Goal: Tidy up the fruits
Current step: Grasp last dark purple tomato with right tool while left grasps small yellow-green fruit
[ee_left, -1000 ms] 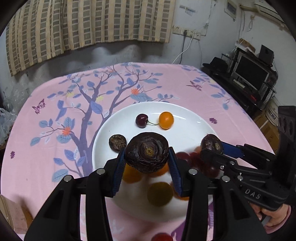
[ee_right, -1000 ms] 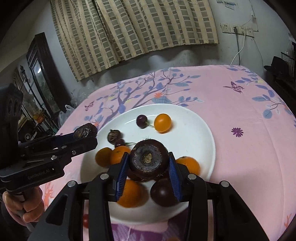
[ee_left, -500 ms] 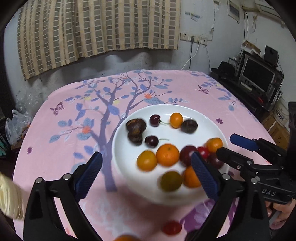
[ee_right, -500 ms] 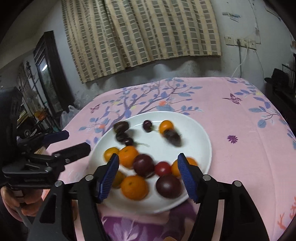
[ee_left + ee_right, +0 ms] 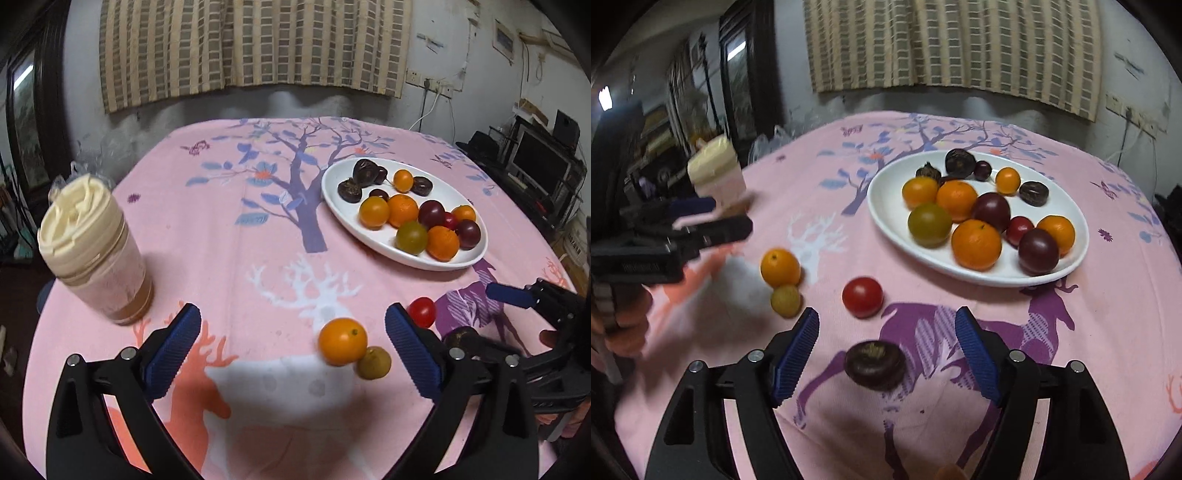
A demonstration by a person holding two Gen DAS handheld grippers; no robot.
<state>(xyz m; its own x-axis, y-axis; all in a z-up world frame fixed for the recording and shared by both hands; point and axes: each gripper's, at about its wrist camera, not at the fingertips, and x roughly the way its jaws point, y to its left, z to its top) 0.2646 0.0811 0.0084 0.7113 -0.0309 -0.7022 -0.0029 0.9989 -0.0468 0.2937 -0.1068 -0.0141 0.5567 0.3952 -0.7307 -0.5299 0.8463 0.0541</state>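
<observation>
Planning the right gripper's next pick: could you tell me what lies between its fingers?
In the right wrist view, a dark purple fruit lies on the tablecloth between the open right gripper.

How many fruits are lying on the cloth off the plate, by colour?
Orange fruit: 1
Yellow-green fruit: 1
Red fruit: 1
Dark brown fruit: 1
Total: 4, leaving out an unclear orange sliver at the right view's bottom edge.

Both wrist views low over tablecloth (image 5: 258, 240), facing curtain wall; share plate (image 5: 332, 184) (image 5: 882, 206), loose fruit.
</observation>
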